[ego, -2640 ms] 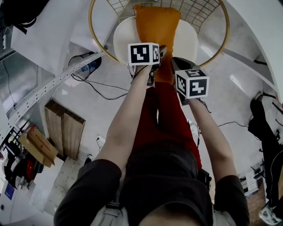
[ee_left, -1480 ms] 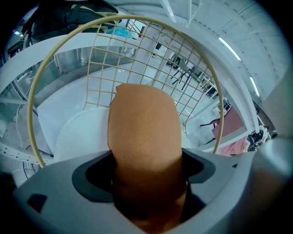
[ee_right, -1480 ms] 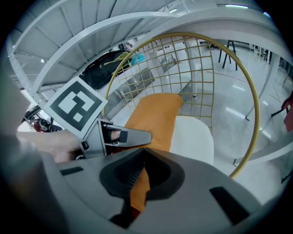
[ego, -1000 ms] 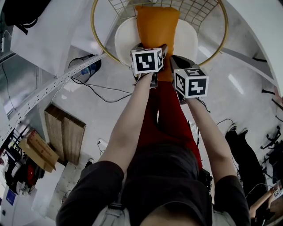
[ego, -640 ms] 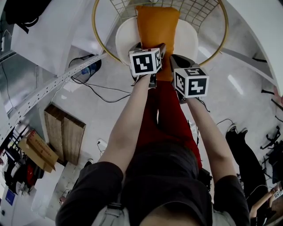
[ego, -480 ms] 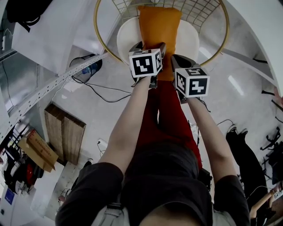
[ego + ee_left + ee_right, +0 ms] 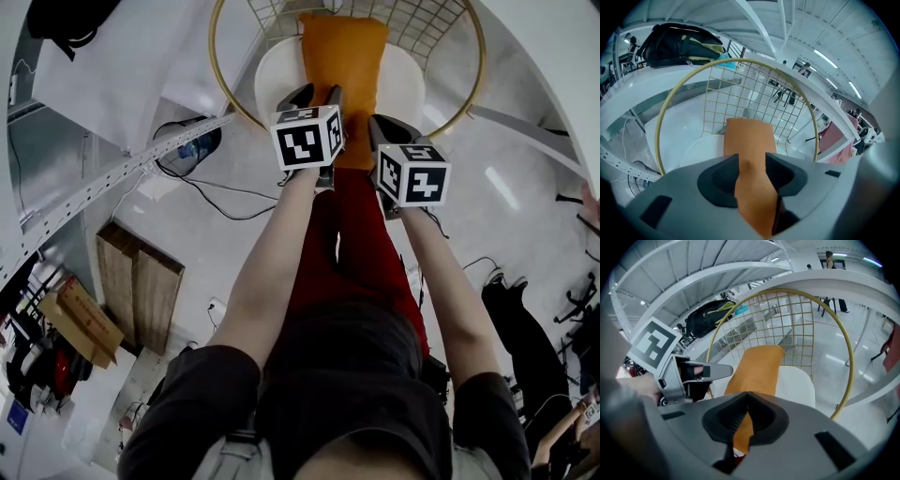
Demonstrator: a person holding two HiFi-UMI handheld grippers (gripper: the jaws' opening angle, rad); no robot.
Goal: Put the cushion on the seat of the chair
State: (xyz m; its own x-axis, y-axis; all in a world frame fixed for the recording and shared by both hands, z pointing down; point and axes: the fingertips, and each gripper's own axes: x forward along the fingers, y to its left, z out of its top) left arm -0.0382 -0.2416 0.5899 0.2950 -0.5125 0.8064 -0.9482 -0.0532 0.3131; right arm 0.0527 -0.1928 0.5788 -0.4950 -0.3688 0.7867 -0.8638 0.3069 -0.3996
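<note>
An orange cushion [image 7: 342, 66] lies along the round white seat [image 7: 277, 70] of a gold wire chair [image 7: 220, 80], its near end hanging off the seat's front. My left gripper [image 7: 316, 92] is at that near end. Its jaws are closing, and in the left gripper view the cushion [image 7: 747, 136] fills the gap between the pads of the left gripper [image 7: 751, 159], creased where they meet it. My right gripper [image 7: 386, 122] is just to its right. In the right gripper view the right gripper [image 7: 748, 397] is shut on the cushion's [image 7: 759, 366] edge.
The chair's wire-grid back [image 7: 740, 98] rises behind the cushion. A black backpack [image 7: 679, 44] lies on a white ledge beyond it. On the floor at the left are cables [image 7: 202, 183], a perforated metal rail [image 7: 103, 187], wooden boards [image 7: 141, 277] and a cardboard box [image 7: 80, 314].
The left gripper has lifted a little and its jaws have come in on the cushion's near end. The right gripper has held its place on the cushion.
</note>
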